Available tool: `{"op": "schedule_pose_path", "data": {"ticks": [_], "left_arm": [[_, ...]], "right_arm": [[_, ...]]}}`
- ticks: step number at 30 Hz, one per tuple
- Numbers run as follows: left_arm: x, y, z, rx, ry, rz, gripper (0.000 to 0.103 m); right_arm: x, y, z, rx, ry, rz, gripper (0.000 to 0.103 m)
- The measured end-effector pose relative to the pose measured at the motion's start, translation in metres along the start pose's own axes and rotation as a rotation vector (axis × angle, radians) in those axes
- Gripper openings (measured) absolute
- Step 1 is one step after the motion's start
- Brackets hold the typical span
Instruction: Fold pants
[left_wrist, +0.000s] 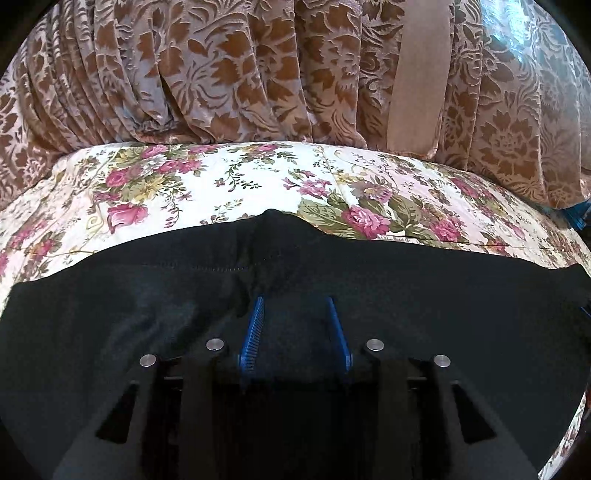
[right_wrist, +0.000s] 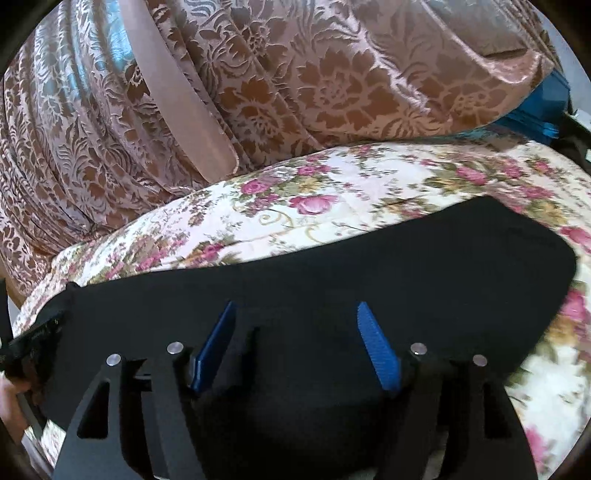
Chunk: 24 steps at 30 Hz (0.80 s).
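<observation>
Pants: you have 1 pair of black pants (left_wrist: 332, 273) (right_wrist: 369, 258) lying flat on the floral bedspread (left_wrist: 229, 177) (right_wrist: 332, 184), filling the near half of both wrist views
Long axis: the pants run side to side across both views, roughly parallel to the far edge of the bed (which end is the waist, you cannot tell from here)
Seam: 1 stitched line (left_wrist: 199, 265) runs along that same axis near the far edge in your left wrist view, and the far edge rises in 1 small hump at the middle
End of the cloth: in your right wrist view the black fabric ends in 1 rounded corner at the right, with bedspread showing beyond it
Left gripper: your left gripper (left_wrist: 295, 306) sits over the black fabric, its 2 blue fingers (left_wrist: 255, 332) set a little apart with cloth between them (whether they pinch it, the view does not show)
Right gripper: your right gripper (right_wrist: 297, 314) has its 2 blue fingers (right_wrist: 380, 350) spread wide apart above the pants, gripping nothing
Curtain: 1 brown patterned curtain (left_wrist: 240, 66) (right_wrist: 332, 74) hangs behind the bed, with 1 plain beige band (left_wrist: 417, 81) (right_wrist: 177, 99) hanging down it
</observation>
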<state>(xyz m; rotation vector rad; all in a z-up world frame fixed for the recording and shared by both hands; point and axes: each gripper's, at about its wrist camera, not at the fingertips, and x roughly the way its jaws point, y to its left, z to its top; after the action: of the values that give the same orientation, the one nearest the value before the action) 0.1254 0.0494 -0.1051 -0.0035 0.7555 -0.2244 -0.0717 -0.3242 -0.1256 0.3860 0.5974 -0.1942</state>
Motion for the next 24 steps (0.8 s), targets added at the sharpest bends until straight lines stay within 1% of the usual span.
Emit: {"op": "schedule_pose_path", "data": {"ticks": [1,3,5,6,8,10,14,17,21,24], "left_arm": [[0.000,0.000,0.000,-0.001,0.000,-0.001,0.035],[0.000,-0.001,0.000,-0.002,0.000,-0.016,0.042],[0.000,-0.002,-0.001,0.003,0.000,-0.033,0.053],[0.000,-0.003,-0.001,0.005,0.000,-0.036,0.056],[-0.001,-0.005,-0.002,0.012,0.000,-0.035,0.072],[-0.003,-0.006,-0.003,0.013,0.000,-0.024,0.081],[-0.006,-0.003,-0.005,-0.001,0.004,-0.008,0.082],[-0.007,-0.002,-0.007,-0.016,0.008,0.000,0.086],[-0.009,0.000,-0.009,-0.033,0.017,0.013,0.090],[-0.010,0.003,-0.011,-0.049,0.029,0.012,0.092]], "right_arm": [[-0.005,-0.005,-0.001,0.008,0.002,-0.006,0.072],[-0.015,-0.016,-0.003,0.032,0.007,-0.024,0.072],[-0.025,-0.026,-0.005,0.055,0.005,-0.048,0.072],[-0.028,-0.029,-0.006,0.062,0.002,-0.055,0.073],[-0.036,-0.038,-0.007,0.087,-0.006,-0.067,0.073],[-0.044,-0.048,-0.009,0.124,-0.012,-0.068,0.074],[-0.055,-0.066,-0.012,0.193,-0.007,-0.084,0.075],[-0.059,-0.076,-0.012,0.224,-0.010,-0.096,0.075],[-0.062,-0.086,-0.014,0.276,-0.006,-0.114,0.080],[-0.061,-0.100,-0.017,0.344,0.009,-0.114,0.081]]}}
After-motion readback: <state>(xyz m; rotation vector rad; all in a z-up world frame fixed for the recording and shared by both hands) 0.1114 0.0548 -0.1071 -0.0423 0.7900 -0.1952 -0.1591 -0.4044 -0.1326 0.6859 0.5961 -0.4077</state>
